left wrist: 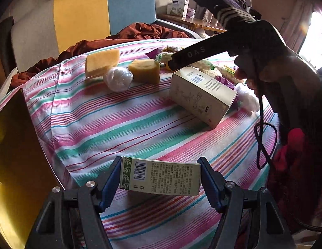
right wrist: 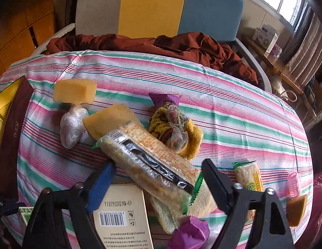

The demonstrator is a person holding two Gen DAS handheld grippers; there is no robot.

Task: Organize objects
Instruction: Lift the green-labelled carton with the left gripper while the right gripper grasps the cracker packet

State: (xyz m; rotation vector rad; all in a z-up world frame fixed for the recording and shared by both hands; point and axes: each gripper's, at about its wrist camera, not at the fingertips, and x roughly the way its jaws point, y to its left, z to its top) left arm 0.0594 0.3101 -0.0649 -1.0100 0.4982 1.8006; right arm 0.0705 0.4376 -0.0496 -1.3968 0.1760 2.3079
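Note:
My left gripper (left wrist: 160, 177) is shut on a small green-and-cream box (left wrist: 161, 176) and holds it just above the striped tablecloth (left wrist: 123, 124). My right gripper (right wrist: 159, 176) is open around a long clear snack packet (right wrist: 148, 161) that lies between its jaws. In the left wrist view the right gripper's body (left wrist: 202, 54) reaches over a larger cream carton (left wrist: 202, 95). The carton also shows in the right wrist view (right wrist: 123, 217).
Two yellow sponges (left wrist: 101, 62) (left wrist: 145, 70) and a plastic-wrapped white ball (left wrist: 118, 78) lie at the far side. A yellow knitted bundle (right wrist: 175, 130), purple wrappers (right wrist: 167, 99), a second snack packet (right wrist: 248, 174) and a pink roller (right wrist: 293, 183) lie to the right. A yellow box (left wrist: 15, 155) stands left.

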